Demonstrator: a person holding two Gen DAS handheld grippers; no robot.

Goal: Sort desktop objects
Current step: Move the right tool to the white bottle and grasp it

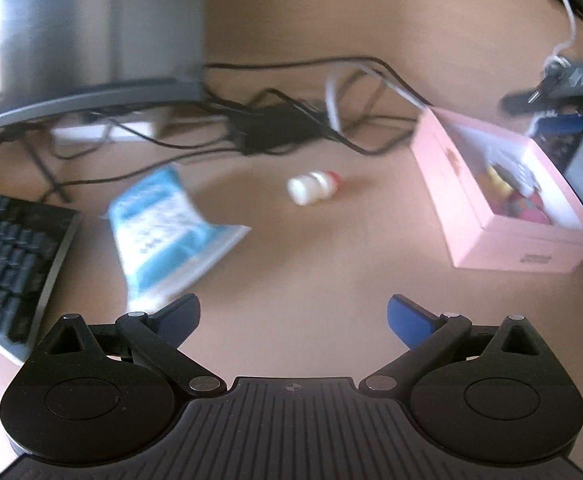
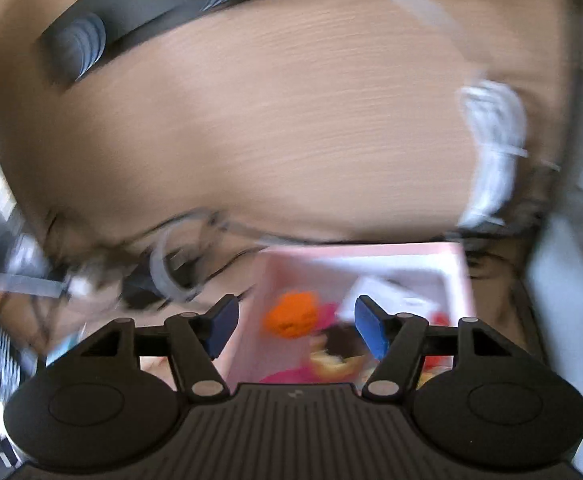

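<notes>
My left gripper (image 1: 293,316) is open and empty above the wooden desk. Ahead of it a small white bottle with a red cap (image 1: 313,186) lies on its side. A blue and white packet (image 1: 167,228) lies to its left. An open pink box (image 1: 487,236) with colourful items stands at the right. My right gripper (image 2: 295,328) is open and empty, hovering over the same pink box (image 2: 461,276). An orange object (image 2: 291,314) and other toys lie inside. The right wrist view is blurred.
A black keyboard (image 1: 7,264) lies at the left. A monitor base (image 1: 91,96) and a tangle of black cables with an adapter (image 1: 271,126) sit at the back. A coiled white cable (image 2: 495,152) lies beyond the box. Dark equipment (image 1: 563,88) stands at the far right.
</notes>
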